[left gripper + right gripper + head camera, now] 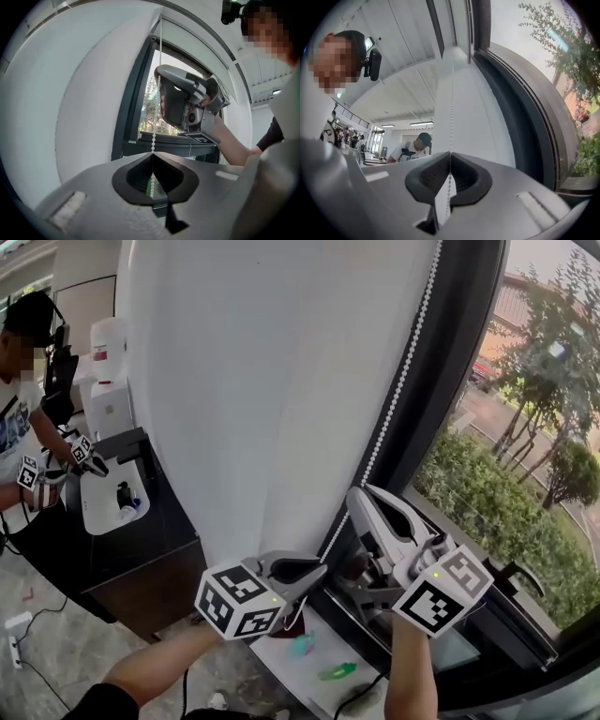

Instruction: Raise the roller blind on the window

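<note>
The white roller blind [272,390] hangs over most of the window. Its white bead chain [398,381] runs down along the dark window frame [450,381]. My left gripper [322,568] is low on the chain, with its jaws shut on the beads; in the left gripper view, the bead chain [153,139] passes between the closed tips of the left gripper [152,155]. My right gripper [355,495] is a little higher on the same chain and is also shut on it. In the right gripper view, the bead chain [451,108] rises from the closed tips of the right gripper [450,153].
A white sill [309,681] below my grippers holds a green item [337,671] and a teal one [301,645]. A black window handle [520,577] sticks out at the right. At the left, another person [23,427] works at a dark counter [150,549].
</note>
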`<state>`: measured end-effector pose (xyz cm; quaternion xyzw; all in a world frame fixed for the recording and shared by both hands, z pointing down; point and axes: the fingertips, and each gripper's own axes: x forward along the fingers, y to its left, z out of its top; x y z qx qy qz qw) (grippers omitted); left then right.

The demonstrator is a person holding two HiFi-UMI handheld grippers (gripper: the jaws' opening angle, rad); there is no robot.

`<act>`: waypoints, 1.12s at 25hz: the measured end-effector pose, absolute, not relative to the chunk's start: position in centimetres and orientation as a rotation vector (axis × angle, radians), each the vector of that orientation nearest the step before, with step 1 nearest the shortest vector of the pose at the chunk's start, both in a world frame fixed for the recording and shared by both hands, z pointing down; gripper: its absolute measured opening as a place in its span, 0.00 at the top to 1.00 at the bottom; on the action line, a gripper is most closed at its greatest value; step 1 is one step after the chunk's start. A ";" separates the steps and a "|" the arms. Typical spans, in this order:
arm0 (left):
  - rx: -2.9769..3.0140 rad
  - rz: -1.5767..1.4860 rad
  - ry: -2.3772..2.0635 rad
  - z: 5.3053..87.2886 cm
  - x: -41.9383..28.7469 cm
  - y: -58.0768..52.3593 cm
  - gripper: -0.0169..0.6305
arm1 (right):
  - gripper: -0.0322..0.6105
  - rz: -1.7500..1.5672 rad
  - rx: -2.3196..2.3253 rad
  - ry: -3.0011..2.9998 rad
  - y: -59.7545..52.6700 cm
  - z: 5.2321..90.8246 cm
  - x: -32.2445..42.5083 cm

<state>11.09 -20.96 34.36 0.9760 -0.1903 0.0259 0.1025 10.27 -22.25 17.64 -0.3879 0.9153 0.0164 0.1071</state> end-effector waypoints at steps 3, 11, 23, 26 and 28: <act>2.892 0.090 -0.620 34.2 10.1 -21.4 0.89 | 0.94 0.090 -1.193 2.644 -22.2 17.8 11.3; 2.891 -0.131 -0.720 30.4 7.6 -21.6 0.80 | 0.94 0.131 -1.319 2.656 -22.1 20.5 11.2; 2.855 -0.176 -0.843 29.8 6.3 -21.7 0.80 | 0.94 0.055 -1.567 2.639 -22.7 28.4 11.0; 2.845 -0.180 -0.884 30.1 6.0 -21.6 0.80 | 0.93 0.136 -1.659 2.575 -21.9 27.9 11.2; 2.851 -0.187 -0.921 30.0 5.7 -21.5 0.81 | 0.93 0.169 -1.759 2.527 -21.3 28.7 11.7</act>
